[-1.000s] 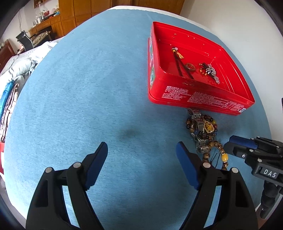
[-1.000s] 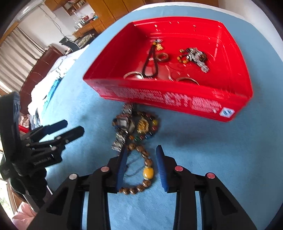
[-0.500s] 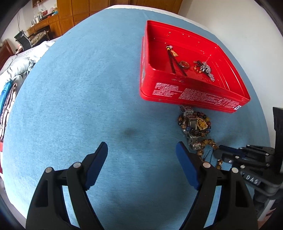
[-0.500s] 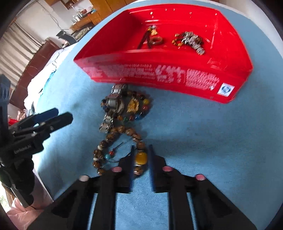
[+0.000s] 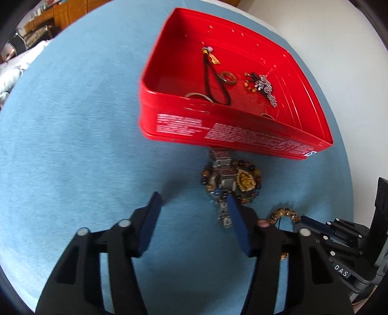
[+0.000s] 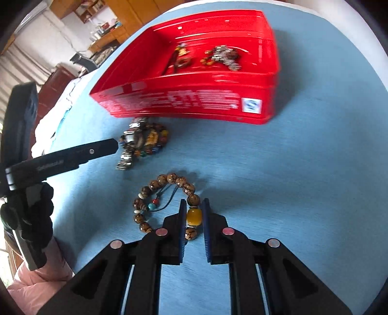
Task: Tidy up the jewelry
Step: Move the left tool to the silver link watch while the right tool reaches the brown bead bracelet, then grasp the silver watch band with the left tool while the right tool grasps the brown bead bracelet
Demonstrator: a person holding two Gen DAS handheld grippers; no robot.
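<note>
A red tin box (image 5: 225, 135) (image 6: 194, 104) on blue cloth holds a black cord necklace (image 5: 213, 80), a ring (image 5: 228, 78) and a sparkly piece (image 5: 263, 86). In front of it lies a pile: a metal link bracelet (image 5: 222, 186) (image 6: 129, 145) and a coloured bead bracelet with a gold pendant (image 5: 245, 180). My left gripper (image 5: 194, 206) (image 6: 114, 145) is open just before this pile. My right gripper (image 6: 194, 206) (image 5: 308, 223) is shut on the amber bead of a brown bead bracelet (image 6: 169, 201) (image 5: 286, 214), apart from the pile.
The blue cloth (image 5: 72, 135) covers a round table whose edge curves near a white wall (image 5: 339, 36) on the right. Wooden cabinets (image 6: 109, 14) and bedding (image 5: 9, 70) lie far left, beyond the table.
My right gripper closed on the amber bead and dragged the brown bracelet away from the pile. My left gripper moved forward and right to the pile, its jaws narrower.
</note>
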